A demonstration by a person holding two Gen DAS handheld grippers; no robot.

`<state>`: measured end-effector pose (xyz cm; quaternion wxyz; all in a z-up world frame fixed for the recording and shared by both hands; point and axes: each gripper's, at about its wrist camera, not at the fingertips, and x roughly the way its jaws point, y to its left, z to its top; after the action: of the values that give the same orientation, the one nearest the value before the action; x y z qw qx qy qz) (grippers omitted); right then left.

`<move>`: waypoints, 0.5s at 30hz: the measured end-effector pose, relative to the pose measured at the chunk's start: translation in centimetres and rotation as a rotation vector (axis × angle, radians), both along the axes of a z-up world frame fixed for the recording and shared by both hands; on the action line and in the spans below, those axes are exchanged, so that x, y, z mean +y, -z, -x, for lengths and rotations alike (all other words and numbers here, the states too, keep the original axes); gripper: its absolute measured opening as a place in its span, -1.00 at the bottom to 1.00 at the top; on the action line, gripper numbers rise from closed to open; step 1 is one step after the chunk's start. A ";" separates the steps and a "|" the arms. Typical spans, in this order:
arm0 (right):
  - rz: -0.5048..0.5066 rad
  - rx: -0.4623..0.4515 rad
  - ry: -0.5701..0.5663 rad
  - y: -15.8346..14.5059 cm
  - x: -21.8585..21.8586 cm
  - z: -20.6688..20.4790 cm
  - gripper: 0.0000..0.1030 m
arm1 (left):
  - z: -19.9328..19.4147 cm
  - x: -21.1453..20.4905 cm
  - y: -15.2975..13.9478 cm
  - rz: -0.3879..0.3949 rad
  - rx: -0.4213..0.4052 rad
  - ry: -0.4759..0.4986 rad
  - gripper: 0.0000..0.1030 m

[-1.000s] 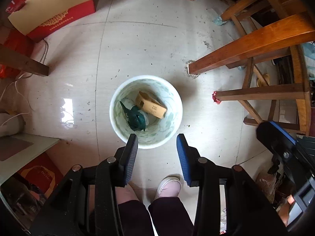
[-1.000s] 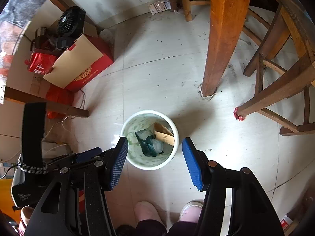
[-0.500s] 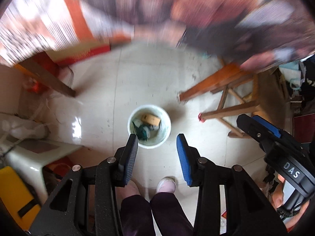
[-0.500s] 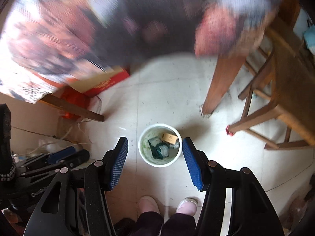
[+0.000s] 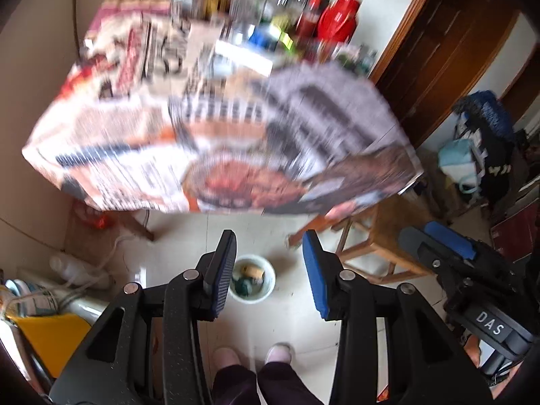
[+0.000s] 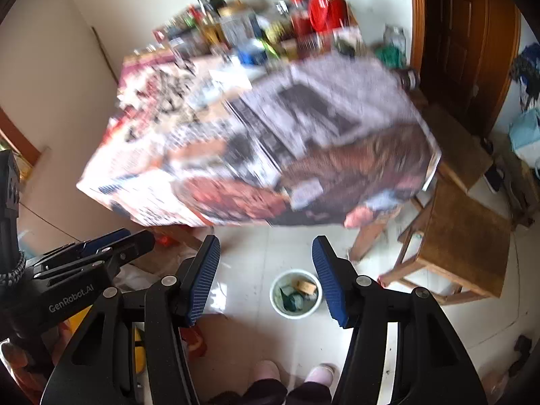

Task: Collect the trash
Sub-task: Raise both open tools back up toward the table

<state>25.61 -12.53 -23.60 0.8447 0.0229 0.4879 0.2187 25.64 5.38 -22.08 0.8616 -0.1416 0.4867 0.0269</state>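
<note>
A white bin (image 5: pixel 272 278) stands on the tiled floor far below, seen between the fingers of my left gripper (image 5: pixel 269 240). In it lie a tan carton (image 5: pixel 253 272) and a dark green wrapper (image 5: pixel 243 285). The left gripper is open and holds nothing. My right gripper (image 6: pixel 266 246) is open too, its blue pads bare. In its view the bin (image 6: pixel 297 316) sits low and just inside the right finger, with the carton (image 6: pixel 306 287) and wrapper (image 6: pixel 290 299) showing. Both grippers hang high above the floor and point steeply down.
A table covered in printed newspaper (image 5: pixel 219 135) fills the middle, blurred, with bottles and a red jug (image 5: pixel 337 17) crowded at its far end. A wooden stool (image 6: pixel 465 236) stands right of the bin. Pink slippers (image 5: pixel 278 354) show below. A dark wooden door (image 5: pixel 438 50) is far right.
Both grippers have risen a long way from the bin, which now looks much smaller. The tabletop and its bottles have come into view. The jaws stand as before.
</note>
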 end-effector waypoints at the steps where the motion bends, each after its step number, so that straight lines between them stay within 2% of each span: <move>1: -0.002 -0.014 0.002 -1.7 0.1 0.4 0.03 | 0.5 -0.1 -1.8 -0.010 -0.026 0.004 -0.23; 5: -0.047 -0.075 0.042 -6.8 -0.2 1.6 0.03 | 2.6 -0.2 -7.4 -0.044 -0.110 0.020 -0.19; 10: -0.082 -0.172 0.097 -12.9 -0.1 3.8 0.04 | 5.2 1.0 -13.6 -0.044 -0.212 0.040 -0.15; 15: -0.059 -0.272 0.134 -16.9 0.1 5.6 0.06 | 7.2 2.6 -17.6 -0.049 -0.310 0.050 0.02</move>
<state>20.01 -12.39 -6.67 0.9146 0.0505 0.3598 0.1774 18.41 7.94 -4.44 0.9300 -0.1109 0.3505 -0.0050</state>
